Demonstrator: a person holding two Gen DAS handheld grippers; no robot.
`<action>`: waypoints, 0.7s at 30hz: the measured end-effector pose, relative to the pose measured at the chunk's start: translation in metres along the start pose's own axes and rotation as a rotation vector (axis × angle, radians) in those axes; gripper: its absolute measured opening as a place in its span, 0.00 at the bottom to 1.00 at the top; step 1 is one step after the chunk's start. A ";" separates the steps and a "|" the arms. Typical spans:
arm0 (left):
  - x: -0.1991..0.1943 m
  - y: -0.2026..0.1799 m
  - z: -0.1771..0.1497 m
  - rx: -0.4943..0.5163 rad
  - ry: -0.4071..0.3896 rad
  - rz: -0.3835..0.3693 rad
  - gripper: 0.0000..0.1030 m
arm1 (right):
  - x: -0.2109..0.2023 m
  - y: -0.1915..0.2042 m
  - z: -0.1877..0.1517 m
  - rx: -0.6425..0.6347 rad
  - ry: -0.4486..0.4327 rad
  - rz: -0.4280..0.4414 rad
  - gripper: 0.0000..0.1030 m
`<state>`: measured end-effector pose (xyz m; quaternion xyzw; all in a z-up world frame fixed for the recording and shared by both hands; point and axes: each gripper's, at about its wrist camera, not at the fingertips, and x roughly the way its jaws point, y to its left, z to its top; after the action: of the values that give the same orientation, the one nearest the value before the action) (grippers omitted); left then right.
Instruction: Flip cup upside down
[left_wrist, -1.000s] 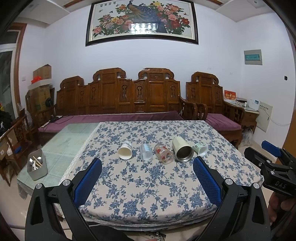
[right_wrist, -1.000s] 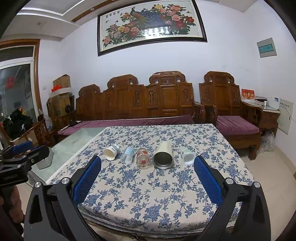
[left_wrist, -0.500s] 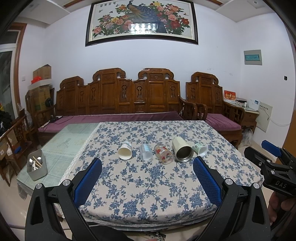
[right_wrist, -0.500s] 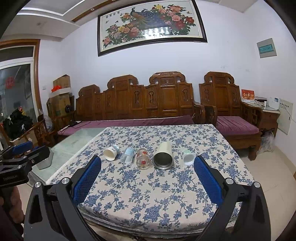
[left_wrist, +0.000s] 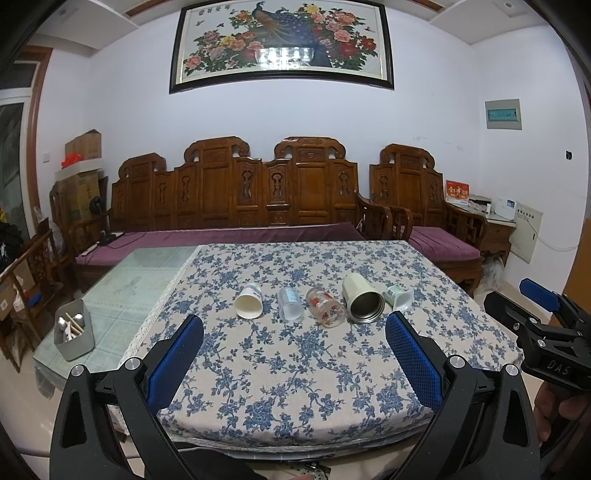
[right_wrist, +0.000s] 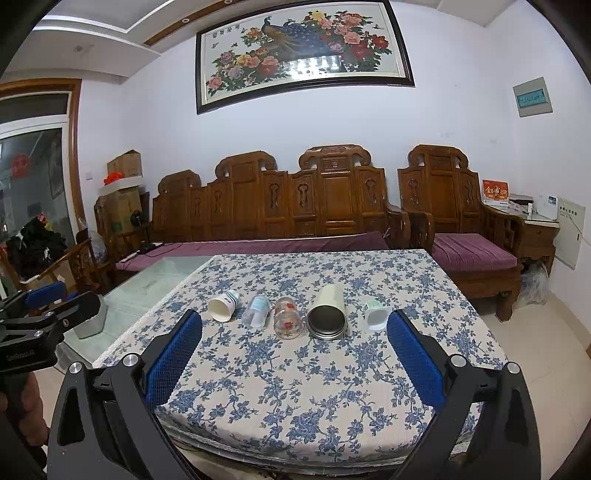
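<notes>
Several cups lie on their sides in a row on the floral tablecloth (left_wrist: 295, 362), mouths toward me: a white paper cup (left_wrist: 249, 305) (right_wrist: 222, 307), a clear plastic cup (left_wrist: 290, 305) (right_wrist: 255, 311), a glass with red flowers (left_wrist: 325, 312) (right_wrist: 288, 319), a tall cream tumbler (left_wrist: 361, 298) (right_wrist: 328, 313) and a small white-green cup (left_wrist: 400, 297) (right_wrist: 375, 314). My left gripper (left_wrist: 293, 360) and right gripper (right_wrist: 293, 360) are both open and empty, held above the table's near edge, well short of the cups.
A grey utensil holder (left_wrist: 74, 339) stands on the bare glass part of the table at the left. A carved wooden sofa (left_wrist: 236, 206) with purple cushions runs behind the table. A side table (left_wrist: 495, 229) stands at the right wall.
</notes>
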<state>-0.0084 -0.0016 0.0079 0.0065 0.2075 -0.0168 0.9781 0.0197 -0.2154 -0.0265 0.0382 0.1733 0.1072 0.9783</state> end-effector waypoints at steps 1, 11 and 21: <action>0.000 0.000 0.000 0.000 0.000 0.000 0.92 | 0.000 0.000 0.000 0.001 0.000 0.001 0.98; 0.000 0.000 -0.001 0.000 -0.001 0.001 0.92 | -0.002 0.002 0.001 0.001 -0.001 0.002 0.98; 0.000 -0.003 0.001 0.003 0.006 -0.001 0.92 | -0.005 0.009 0.002 0.000 0.002 0.008 0.98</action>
<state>-0.0078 -0.0046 0.0084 0.0079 0.2106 -0.0177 0.9774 0.0146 -0.2079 -0.0219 0.0386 0.1739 0.1111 0.9777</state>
